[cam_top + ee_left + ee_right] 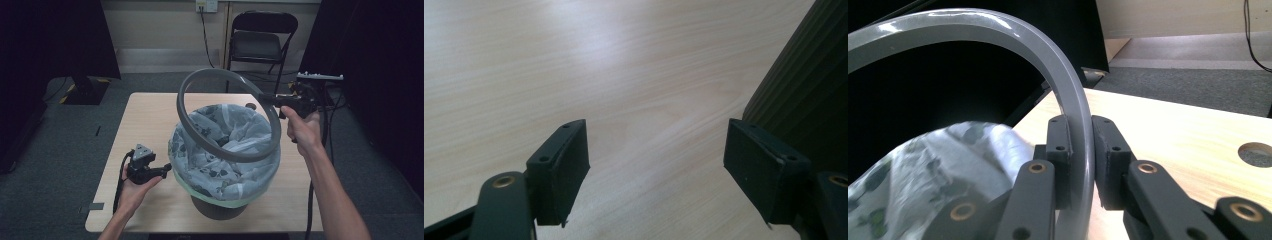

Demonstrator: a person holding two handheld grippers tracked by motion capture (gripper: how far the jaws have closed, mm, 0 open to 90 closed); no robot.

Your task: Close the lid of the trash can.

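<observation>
In the centre of the high view, one dark waste bin [218, 209] stands on a pale wooden tabletop [145, 120], lined with a single white bag [225, 150] printed with dark leaf shapes, its mouth folded out over the bin's top. At centre right, the right gripper [274, 99] has its jaws clamped on one grey plastic ring [227, 114] — the bin's retaining hoop, it seems — held tilted in the air above the bag opening, its lower edge over the liner. At lower left, the left gripper [166, 167] rests in an upturned hand just beside the bin, jaws spread wide and holding nothing. Judging by this, the liner is already in place; the ring is lifted and not yet pressed down over the rim. One folding chair [260, 40] stands beyond the tabletop, upper centre.
</observation>
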